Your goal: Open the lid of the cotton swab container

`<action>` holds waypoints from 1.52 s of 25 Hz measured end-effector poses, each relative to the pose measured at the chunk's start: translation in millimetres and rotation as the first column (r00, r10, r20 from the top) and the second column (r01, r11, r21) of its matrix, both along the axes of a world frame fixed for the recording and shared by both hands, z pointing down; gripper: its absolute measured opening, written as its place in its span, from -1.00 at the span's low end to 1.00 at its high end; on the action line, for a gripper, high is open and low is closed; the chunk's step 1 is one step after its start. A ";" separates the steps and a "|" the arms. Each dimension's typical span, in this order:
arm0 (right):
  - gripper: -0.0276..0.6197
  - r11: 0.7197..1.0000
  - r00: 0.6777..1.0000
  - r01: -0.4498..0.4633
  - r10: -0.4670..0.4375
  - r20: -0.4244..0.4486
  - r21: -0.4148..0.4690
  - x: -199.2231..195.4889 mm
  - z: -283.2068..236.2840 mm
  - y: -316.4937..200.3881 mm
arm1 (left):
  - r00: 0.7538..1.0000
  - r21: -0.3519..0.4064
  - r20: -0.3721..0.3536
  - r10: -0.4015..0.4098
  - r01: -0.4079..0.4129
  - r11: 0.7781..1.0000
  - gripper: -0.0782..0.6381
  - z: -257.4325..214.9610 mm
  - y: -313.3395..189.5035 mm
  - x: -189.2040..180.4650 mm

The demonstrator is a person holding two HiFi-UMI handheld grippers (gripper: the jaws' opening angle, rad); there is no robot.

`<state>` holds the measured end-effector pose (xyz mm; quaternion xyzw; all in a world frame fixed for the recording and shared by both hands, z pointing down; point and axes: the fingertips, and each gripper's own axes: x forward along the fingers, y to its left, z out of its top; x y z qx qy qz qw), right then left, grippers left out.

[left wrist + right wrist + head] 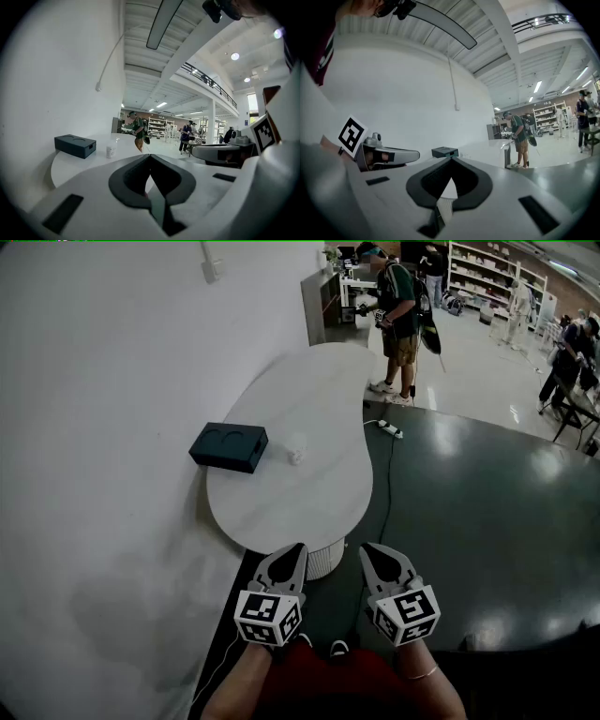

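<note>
The cotton swab container [296,455] is a small clear tub standing on the white kidney-shaped table [309,502], just right of a dark teal box [228,446]. In the left gripper view the cotton swab container [111,150] appears small and far off, beside the box [75,145]. My left gripper [292,552] and right gripper [372,552] hover side by side at the table's near edge, well short of the container. Both are shut with nothing between their tips. The right gripper view shows the box [445,152] but not the container.
A white wall [103,427] runs along the table's left side. A person [398,315] stands at the table's far end. A power strip [390,429] with its cable lies on the dark floor to the right. Shelves and other people are far behind.
</note>
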<state>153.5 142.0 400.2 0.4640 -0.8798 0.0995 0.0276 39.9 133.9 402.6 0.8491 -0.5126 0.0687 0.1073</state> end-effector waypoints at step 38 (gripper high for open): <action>-0.86 0.983 0.994 -0.106 0.109 0.014 -0.151 -49.1 34.4 -150.7 | 0.994 -0.095 0.084 0.070 -0.062 0.994 -0.42 46.0 -194.1 -73.6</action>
